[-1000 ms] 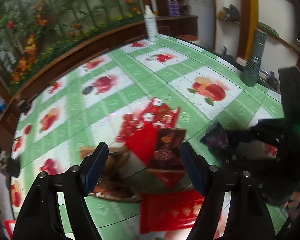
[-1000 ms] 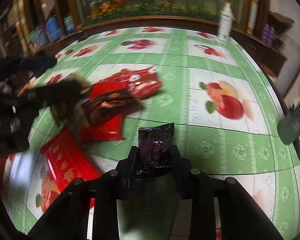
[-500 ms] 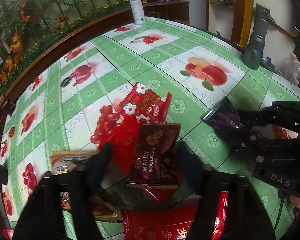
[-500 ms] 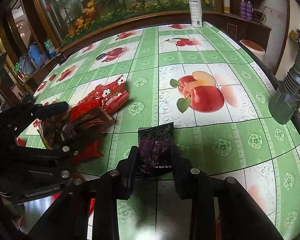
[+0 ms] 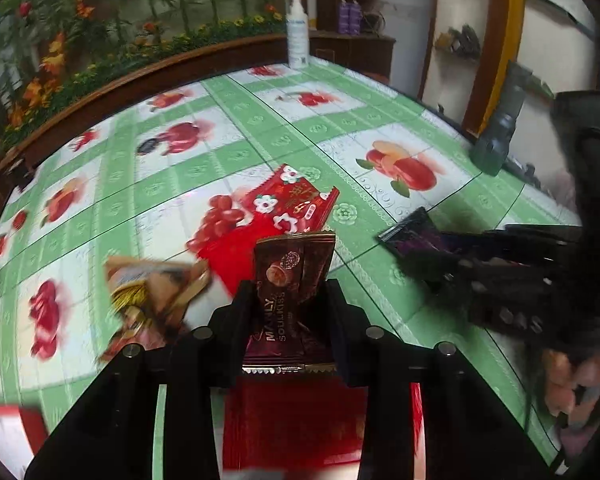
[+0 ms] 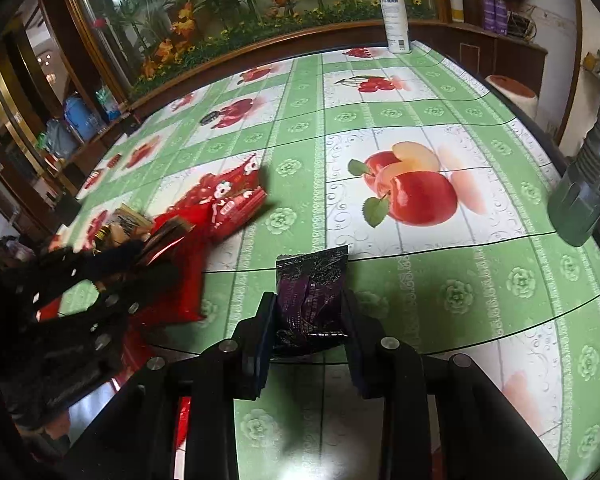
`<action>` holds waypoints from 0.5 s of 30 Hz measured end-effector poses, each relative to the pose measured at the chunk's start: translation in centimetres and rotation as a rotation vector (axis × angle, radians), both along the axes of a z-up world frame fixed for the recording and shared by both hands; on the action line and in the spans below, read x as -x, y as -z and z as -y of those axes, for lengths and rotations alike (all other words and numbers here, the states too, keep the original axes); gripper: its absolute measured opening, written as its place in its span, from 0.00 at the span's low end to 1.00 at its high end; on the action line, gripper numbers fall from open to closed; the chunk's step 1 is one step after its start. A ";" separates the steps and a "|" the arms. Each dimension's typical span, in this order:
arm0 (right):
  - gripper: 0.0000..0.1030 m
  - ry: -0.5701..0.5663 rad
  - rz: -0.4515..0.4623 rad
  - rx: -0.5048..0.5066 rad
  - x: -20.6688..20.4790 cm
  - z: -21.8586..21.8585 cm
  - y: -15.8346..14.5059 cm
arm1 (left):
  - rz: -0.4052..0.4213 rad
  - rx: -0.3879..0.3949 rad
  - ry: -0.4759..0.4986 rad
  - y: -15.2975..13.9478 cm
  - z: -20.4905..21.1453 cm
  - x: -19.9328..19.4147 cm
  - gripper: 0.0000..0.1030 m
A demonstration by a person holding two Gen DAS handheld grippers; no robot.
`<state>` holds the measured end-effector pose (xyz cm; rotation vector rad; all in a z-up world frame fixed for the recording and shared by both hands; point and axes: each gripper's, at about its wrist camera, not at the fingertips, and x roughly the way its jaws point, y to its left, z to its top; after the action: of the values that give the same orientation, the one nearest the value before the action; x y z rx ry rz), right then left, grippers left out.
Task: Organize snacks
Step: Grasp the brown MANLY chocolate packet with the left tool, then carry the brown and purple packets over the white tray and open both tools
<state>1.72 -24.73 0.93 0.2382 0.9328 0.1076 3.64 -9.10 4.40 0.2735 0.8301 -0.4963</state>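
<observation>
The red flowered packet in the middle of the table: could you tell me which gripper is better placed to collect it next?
Probably the left gripper: the red flowered packet lies just beyond it, though it must first drop the brown Manly packet. The right gripper, shut on the purple packet, sits farther off.

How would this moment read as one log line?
left gripper: shut on brown Manly Soulkiss packet | right gripper: shut on dark purple packet | red packets: on table

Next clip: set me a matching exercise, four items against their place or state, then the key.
Items:
1. brown packet
2. purple packet
3. flowered red packet
4. spray bottle

Places or states:
A. standing at the table's far edge
B. shut in the right gripper
C. lying flat on the tablecloth
D. shut in the left gripper

Pairs: 1-D, 2-B, 3-C, 4-A
</observation>
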 end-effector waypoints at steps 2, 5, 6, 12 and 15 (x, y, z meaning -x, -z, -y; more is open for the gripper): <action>0.32 -0.009 0.017 -0.002 0.0 -0.2 -0.2 | 0.031 0.009 -0.031 -0.7 -0.9 1.3 0.31; 0.32 -0.024 0.071 -0.003 0.3 -0.6 -1.0 | 0.097 0.003 -0.095 -1.9 -2.6 3.7 0.31; 0.32 -0.028 0.100 0.006 0.5 -0.7 -1.3 | 0.116 -0.004 -0.120 -2.2 -3.3 4.5 0.31; 0.32 -0.050 0.283 -0.003 2.1 -1.7 -3.6 | 0.211 -0.024 -0.268 -3.8 -7.6 8.0 0.32; 0.32 -0.064 0.340 -0.027 2.7 -2.4 -4.3 | 0.260 -0.033 -0.331 -4.5 -9.8 9.6 0.32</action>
<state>-1.00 -22.35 5.19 0.2070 0.6012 0.2132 -6.00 0.75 8.91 0.2193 0.6141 -0.1332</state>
